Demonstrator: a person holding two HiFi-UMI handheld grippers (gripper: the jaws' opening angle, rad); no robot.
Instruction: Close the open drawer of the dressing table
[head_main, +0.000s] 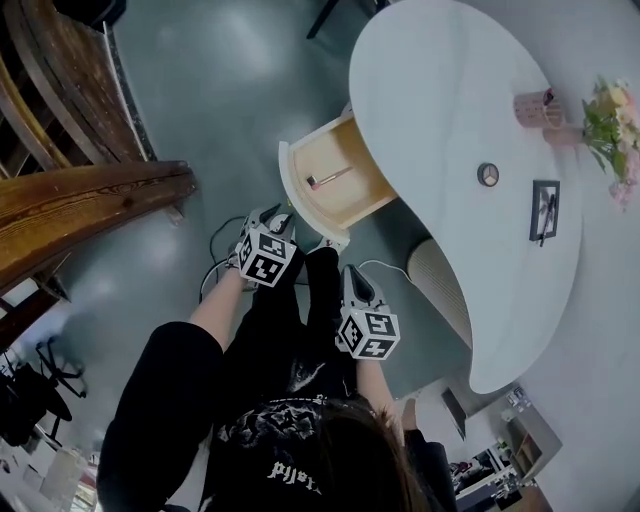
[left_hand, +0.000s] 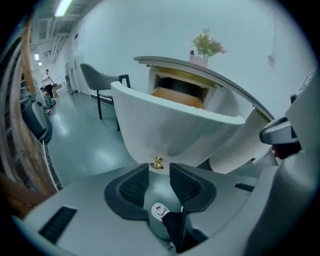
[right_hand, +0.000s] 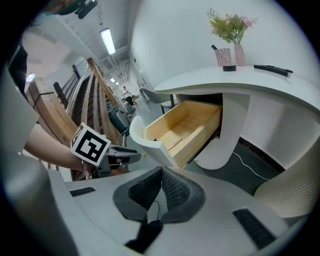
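Observation:
The white dressing table (head_main: 450, 90) has its wooden drawer (head_main: 335, 175) pulled out toward me, with a thin stick (head_main: 330, 178) lying inside. My left gripper (head_main: 277, 218) is right at the drawer's curved white front (left_hand: 170, 130). Its jaws are open, and the small gold knob (left_hand: 157, 163) shows at the gap between the tips, with no pad pressing on it. My right gripper (head_main: 355, 278) hangs lower and nearer to me, shut and empty. In the right gripper view the right gripper (right_hand: 162, 167) points at the drawer (right_hand: 185, 130) from the side, and the left gripper (right_hand: 107, 155) is at its front.
A dark wooden stair rail (head_main: 90, 200) runs along the left. A ribbed cream stool (head_main: 440, 285) stands under the table's near side. On the tabletop are a flower vase (head_main: 610, 120), a pink cup (head_main: 537, 108), a round compact (head_main: 488, 174) and a small frame (head_main: 545, 210). A cable (head_main: 215, 255) lies on the floor.

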